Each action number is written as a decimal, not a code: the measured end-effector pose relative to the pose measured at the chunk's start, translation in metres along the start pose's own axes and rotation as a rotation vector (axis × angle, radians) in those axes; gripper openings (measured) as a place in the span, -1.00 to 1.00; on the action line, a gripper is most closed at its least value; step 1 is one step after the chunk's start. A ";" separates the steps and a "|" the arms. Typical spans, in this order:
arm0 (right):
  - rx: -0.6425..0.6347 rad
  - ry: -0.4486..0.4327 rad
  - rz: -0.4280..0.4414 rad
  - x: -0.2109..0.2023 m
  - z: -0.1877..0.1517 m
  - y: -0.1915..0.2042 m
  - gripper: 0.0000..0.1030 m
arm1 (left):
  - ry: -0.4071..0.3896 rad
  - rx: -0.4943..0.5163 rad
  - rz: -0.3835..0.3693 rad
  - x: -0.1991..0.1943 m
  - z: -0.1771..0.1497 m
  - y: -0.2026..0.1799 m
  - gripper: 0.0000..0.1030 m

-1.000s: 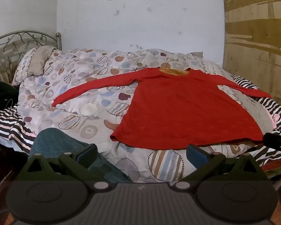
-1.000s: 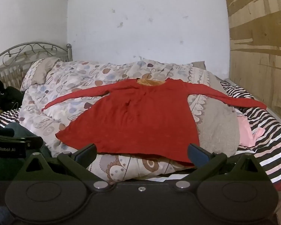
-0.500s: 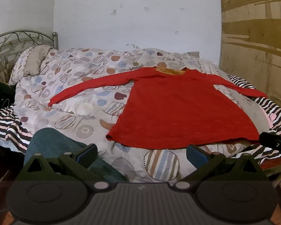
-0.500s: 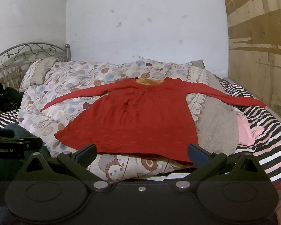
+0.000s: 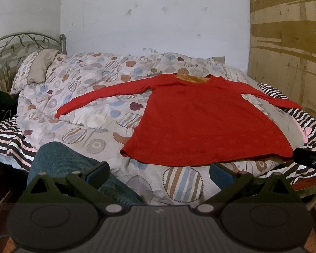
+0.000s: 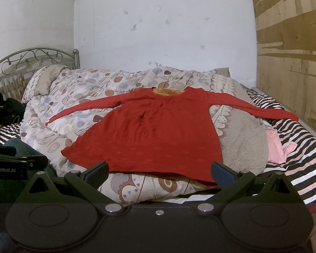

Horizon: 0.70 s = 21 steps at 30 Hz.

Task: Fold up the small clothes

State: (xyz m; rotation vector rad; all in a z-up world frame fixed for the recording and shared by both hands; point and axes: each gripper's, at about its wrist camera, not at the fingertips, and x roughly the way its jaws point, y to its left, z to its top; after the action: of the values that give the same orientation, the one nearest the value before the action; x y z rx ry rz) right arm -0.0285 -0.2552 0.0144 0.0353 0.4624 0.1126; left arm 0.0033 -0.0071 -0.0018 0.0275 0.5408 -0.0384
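From the left wrist, the left tongs (image 5: pixel 159 174) hang with fingers wide apart and empty, short of the bed. A red long-sleeved top (image 5: pixel 206 124) lies flat on the patterned quilt (image 5: pixel 90 97), sleeves spread. It looks soft, light and limp; the hem corners or shoulders seem the best places to pinch.

From the right wrist, the right tongs (image 6: pixel 159 172) are likewise apart and empty, near the top's hem (image 6: pixel 158 168). At the left edge the other tool (image 6: pixel 8 166) reads "GenRobot_AI".
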 end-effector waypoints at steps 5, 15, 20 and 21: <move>0.000 0.001 -0.002 0.000 -0.001 0.000 0.99 | 0.001 0.000 0.000 0.000 0.000 0.000 0.99; 0.000 0.003 -0.001 0.000 -0.002 -0.001 0.99 | 0.005 -0.002 -0.001 0.000 -0.005 0.003 0.99; -0.001 0.003 -0.001 0.000 -0.002 -0.001 0.99 | 0.006 -0.002 -0.001 0.001 -0.005 0.003 0.99; -0.001 0.004 -0.002 0.000 -0.002 -0.001 0.99 | 0.006 -0.002 0.000 0.001 -0.005 0.003 0.99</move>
State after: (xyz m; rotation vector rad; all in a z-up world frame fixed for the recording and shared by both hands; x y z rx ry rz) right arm -0.0287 -0.2557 0.0126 0.0341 0.4663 0.1111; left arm 0.0015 -0.0039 -0.0062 0.0257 0.5469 -0.0383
